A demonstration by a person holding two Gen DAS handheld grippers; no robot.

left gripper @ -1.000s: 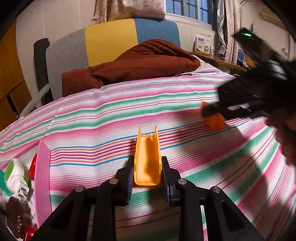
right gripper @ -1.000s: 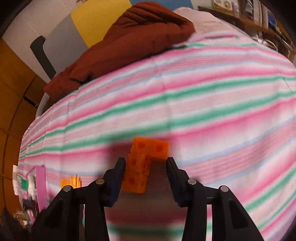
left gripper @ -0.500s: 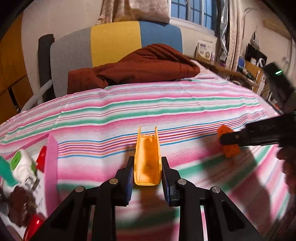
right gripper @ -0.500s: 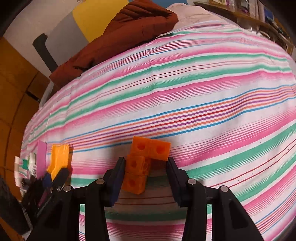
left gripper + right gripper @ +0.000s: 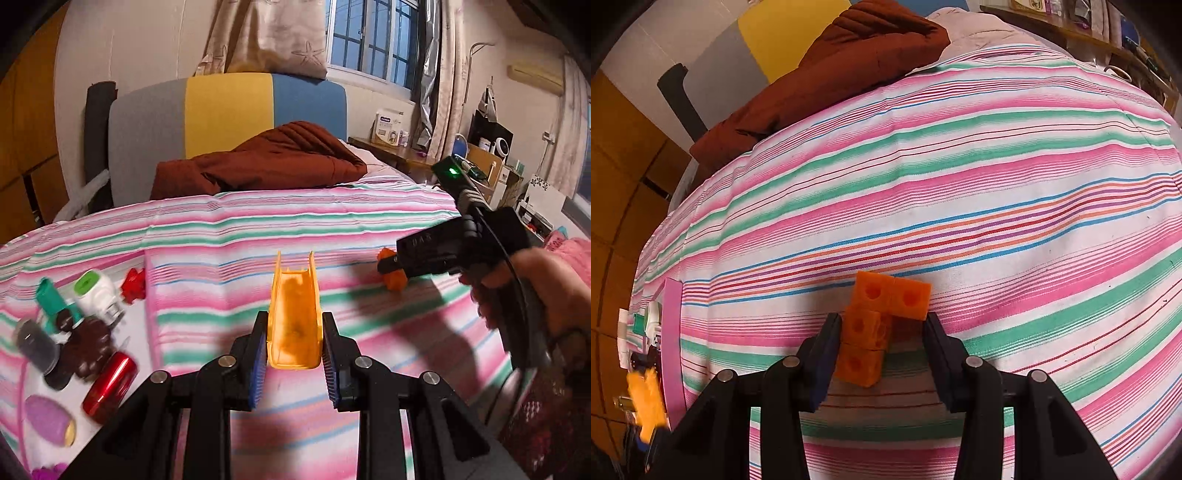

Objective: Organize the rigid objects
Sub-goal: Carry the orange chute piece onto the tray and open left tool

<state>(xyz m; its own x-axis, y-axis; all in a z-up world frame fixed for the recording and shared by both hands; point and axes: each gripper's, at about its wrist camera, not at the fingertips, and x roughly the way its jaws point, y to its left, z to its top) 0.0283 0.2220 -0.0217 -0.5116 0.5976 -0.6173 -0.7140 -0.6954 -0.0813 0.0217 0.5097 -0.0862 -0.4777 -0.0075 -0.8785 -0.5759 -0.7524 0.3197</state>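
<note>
Bed [image 5: 332, 221], covered by a sheet striped pink, green, white and blue. Headboard [image 5: 229, 114] in three upholstered panels: grey, yellow, blue. Rust-brown quilted blanket [image 5: 266, 162] heaped at the head of the bed. Barred window [image 5: 373, 37] above, dark blue outside; beige curtain [image 5: 269, 37] with starfish print to its left. Cream walls. Wood-panelled wardrobe [image 5: 22, 155] at left. Cluttered wooden shelf [image 5: 391, 151] along the window wall. Air conditioner [image 5: 535, 75] high at right. Warm indoor lighting.
</note>
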